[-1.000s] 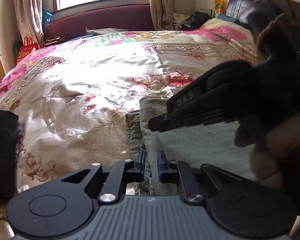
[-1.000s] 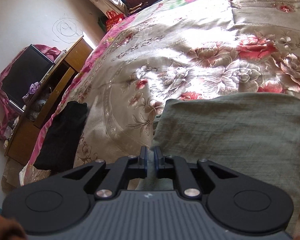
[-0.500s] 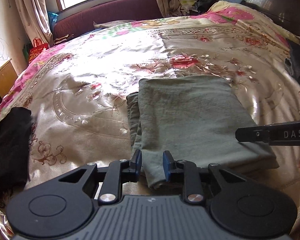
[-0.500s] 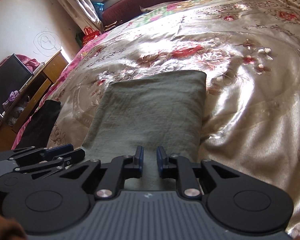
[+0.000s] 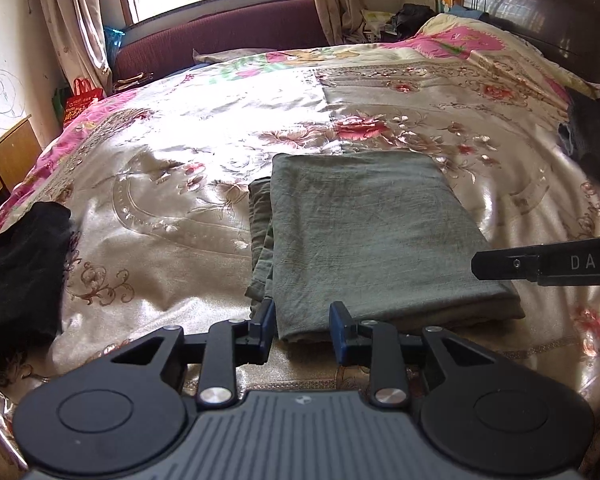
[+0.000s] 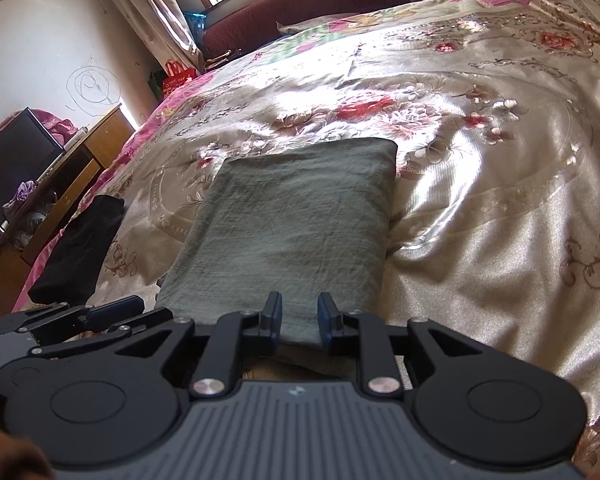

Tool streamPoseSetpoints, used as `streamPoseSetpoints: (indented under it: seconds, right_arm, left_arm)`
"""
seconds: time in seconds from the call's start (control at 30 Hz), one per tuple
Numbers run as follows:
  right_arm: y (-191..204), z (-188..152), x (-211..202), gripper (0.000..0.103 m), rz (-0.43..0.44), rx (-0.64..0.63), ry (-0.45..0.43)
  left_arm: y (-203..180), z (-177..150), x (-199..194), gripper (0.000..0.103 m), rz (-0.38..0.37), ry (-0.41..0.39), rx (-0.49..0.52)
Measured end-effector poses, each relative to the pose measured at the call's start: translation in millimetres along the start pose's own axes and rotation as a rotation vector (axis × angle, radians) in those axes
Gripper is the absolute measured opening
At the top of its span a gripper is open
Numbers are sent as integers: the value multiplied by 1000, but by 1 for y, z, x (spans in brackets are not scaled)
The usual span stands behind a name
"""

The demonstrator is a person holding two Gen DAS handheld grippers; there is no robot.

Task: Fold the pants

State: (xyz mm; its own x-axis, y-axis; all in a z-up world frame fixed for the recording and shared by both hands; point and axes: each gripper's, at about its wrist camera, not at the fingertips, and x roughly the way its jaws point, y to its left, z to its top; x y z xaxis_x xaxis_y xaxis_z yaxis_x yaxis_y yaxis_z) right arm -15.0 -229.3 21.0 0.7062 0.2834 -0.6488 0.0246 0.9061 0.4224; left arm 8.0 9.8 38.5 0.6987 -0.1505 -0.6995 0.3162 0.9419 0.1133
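Sunlight from the window falls across a bed point(image 5: 188, 184) covered in a shiny flowered spread, and the pants point(image 5: 364, 232) lie near its middle toward the near edge, already folded into a flat grey-green rectangle. A narrow strip of a lower layer pokes out along the left side of the pants. A black garment point(image 5: 16, 264) lies well to the left of the pants, and another dark cloth point(image 5: 592, 140) sits well apart from the pants on their right.

Both grippers sit at the near edge of the pants. The left gripper point(image 5: 303, 325) has just been opening, its jaws parted with the near left corner of the pants showing between them, the pads not pressing on it. The right gripper point(image 6: 299, 319) has likewise just been opening, and its jaws stand apart over the near edge, free of the cloth.

The cloth looks soft, thin and light, with a crinkled weave that should grip well, though the satin spread beneath the pants is likely slippery, so the stack could slide or fan apart. Any further fold is best taken at the two near corners, pinching all layers together.
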Motion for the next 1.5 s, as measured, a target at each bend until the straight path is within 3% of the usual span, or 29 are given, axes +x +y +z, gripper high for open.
streamPoseSetpoints:
  seconds: [0.13,0.33,0.47,0.6,0.87,1.5]
  right_arm:
    - [-1,5,0,25,4,7,2]
    - [-3,7,0,26,-14,15,-7]
    - [1,-4,-3,26,-21,-1,5]
    - [9,-18,-8,26,-19,-28,11]
    - [14,-34,-8,26,-21,-39,43]
    - [14,-39,-10,27,-17,-29,48]
  left_arm:
    - [4,5,1,45,-11,-9,-6]
    - [4,6,6,58,-23,3,-35]
    - [-4,0,7,65,-25,8,-36]
    - [-11,-5,4,82,-20,7,-22]
    - [-20,-11,-2,91,0,-6,-13]
    - [-25,-19,-7,92,23,-17,-8]
